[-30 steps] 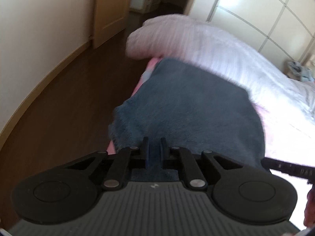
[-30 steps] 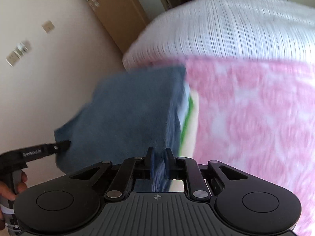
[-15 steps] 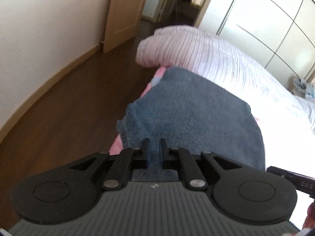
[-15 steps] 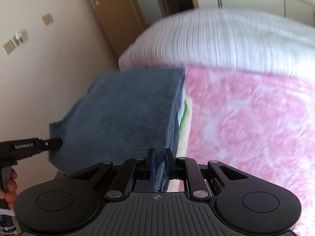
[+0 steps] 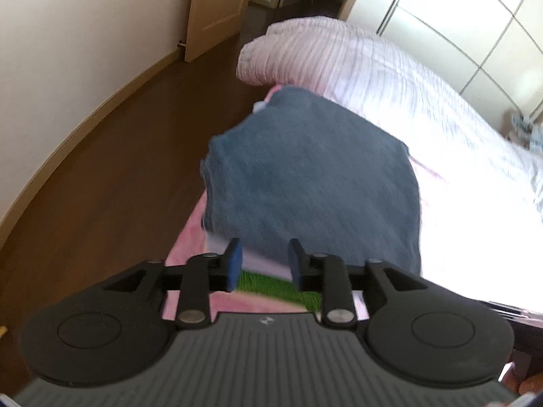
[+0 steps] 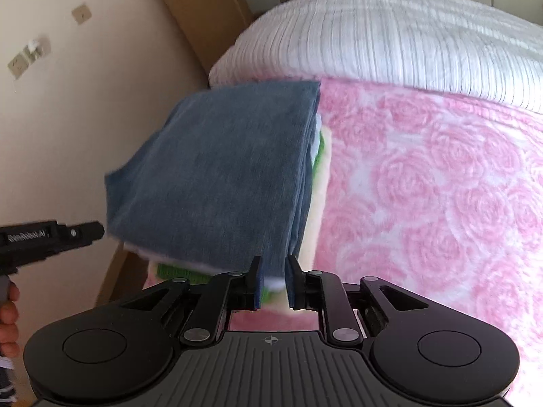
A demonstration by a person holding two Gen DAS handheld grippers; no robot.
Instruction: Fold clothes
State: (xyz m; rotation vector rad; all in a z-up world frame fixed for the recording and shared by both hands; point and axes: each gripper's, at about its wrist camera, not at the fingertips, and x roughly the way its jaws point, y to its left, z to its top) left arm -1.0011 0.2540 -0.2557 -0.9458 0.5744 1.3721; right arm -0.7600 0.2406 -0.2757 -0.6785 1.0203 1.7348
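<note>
**Blue cloth folded on the stack, both grippers open**

The blue garment (image 6: 220, 169) – soft, nappy, a squared fold – lies atop white and green layers (image 6: 176, 269) at the edge of the bed (image 6: 441, 186), on its pink rose-patterned blanket. The left gripper (image 5: 264, 264) stands spread, holding nothing, the cloth's near hem just beyond its fingers. The right gripper (image 6: 273, 279) is parted, the fold's corner between its fingers – contact unclear. Only the left view shows the wooden floor (image 5: 101, 176).

Wooden door (image 5: 217, 6), white wardrobe (image 5: 451, 23)
</note>
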